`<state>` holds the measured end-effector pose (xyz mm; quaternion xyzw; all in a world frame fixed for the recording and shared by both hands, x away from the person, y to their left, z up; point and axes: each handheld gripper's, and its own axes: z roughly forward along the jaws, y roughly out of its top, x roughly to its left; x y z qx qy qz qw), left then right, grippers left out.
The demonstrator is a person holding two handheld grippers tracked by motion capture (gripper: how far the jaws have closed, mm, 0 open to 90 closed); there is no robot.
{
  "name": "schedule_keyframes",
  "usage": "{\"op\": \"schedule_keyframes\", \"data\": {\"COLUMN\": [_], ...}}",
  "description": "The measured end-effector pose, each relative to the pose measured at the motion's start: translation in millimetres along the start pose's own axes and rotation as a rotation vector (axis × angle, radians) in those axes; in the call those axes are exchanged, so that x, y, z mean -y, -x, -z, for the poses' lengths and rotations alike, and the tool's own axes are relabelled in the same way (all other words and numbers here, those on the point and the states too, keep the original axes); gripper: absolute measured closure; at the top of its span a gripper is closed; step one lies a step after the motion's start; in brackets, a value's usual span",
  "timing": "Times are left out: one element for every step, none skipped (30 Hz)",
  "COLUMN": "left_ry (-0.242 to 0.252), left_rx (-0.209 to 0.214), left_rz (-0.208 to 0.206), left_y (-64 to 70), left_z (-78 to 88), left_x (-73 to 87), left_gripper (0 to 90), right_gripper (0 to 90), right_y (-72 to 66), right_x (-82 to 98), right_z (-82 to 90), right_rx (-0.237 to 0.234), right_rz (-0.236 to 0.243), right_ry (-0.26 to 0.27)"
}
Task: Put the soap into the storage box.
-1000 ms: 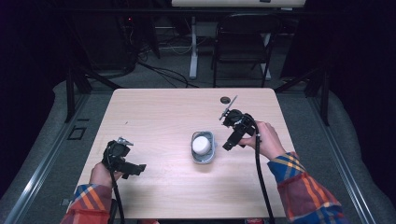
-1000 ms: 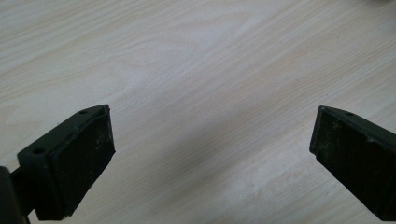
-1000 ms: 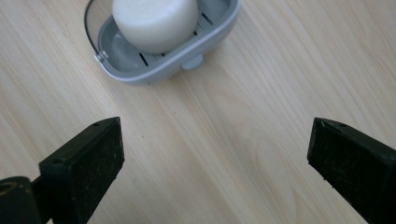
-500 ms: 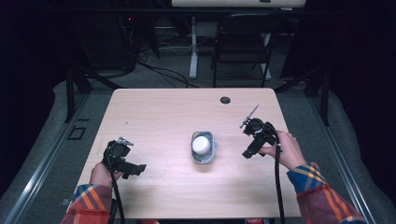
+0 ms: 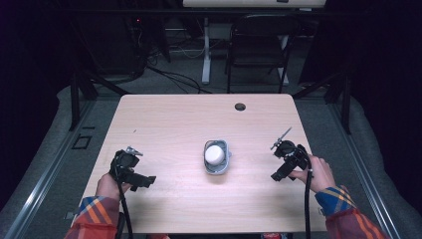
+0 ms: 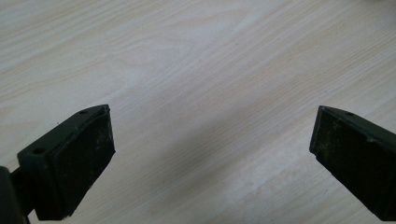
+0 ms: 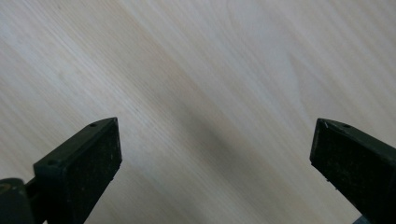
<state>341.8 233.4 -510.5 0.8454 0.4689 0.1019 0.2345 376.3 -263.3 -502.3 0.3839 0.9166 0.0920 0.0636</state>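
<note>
A small grey container [image 5: 222, 168] sits in the middle of the wooden table [image 5: 199, 124] with a white round object [image 5: 214, 154] inside it. My left gripper [image 5: 148, 179] rests near the table's front left, held by a hand, its jaws pointing right. In the left gripper view it [image 6: 212, 154] is open over bare wood. My right gripper [image 5: 277, 175] is low over the table, right of the container and apart from it. Its jaws have just been opening a little, and in the right gripper view it [image 7: 215, 158] stands open with nothing between the jaws.
A dark round hole [image 5: 240, 106] lies near the table's far edge. Behind the table stand a black chair [image 5: 259, 40] and a desk leg with cables on the floor. Both forearms wear plaid sleeves at the front edge.
The right hand has carried its gripper from beside the container out to the right, toward me and lower. The left gripper and the container stay where they were.
</note>
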Motion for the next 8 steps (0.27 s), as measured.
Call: {"op": "schedule_keyframes", "data": {"left_ry": [0.000, 0.000, 0.001, 0.000, 0.001, 0.000, 0.001, 0.003], "left_rx": [0.002, 0.002, 0.002, 0.003, 0.003, 0.002, 0.002, 0.001], "left_rz": [0.000, -0.001, -0.002, -0.004, -0.005, -0.006, -0.008, -0.007], "left_y": [0.1, 0.0, 0.0, 0.1, 0.3, 0.4, 0.3, 0.2], "left_z": [0.0, 0.1, 0.1, 0.2, 0.0, 0.1, 0.1, 0.4], "left_x": [0.0, 0.0, 0.0, -0.2, -0.3, -0.3, -0.1, 0.0], "left_gripper": [0.0, 0.0, 0.0, 0.0, 0.0, 0.0, 0.0, 0.0], "right_gripper": [1.5, 1.5, 1.5, 1.5, 1.5, 1.5, 1.5, 1.5], "right_y": [0.1, 0.8, 0.8, 1.7, 2.6, 3.0, 3.9, 4.5], "right_x": [1.9, 7.6, 7.6, 8.5, 9.3, 9.6, 9.3, 8.4], "right_z": [-2.2, -12.0, -12.0, -14.8, -19.3, -22.3, -23.7, -23.8], "right_rx": [0.003, 0.007, 0.007, 0.008, 0.011, 0.012, 0.019, 0.025], "right_rz": [0.005, -0.008, -0.008, -0.005, -0.003, -0.004, 0.001, 0.003], "right_ry": [-0.026, -0.048, -0.048, -0.070, -0.091, -0.093, -0.096, -0.102]}}
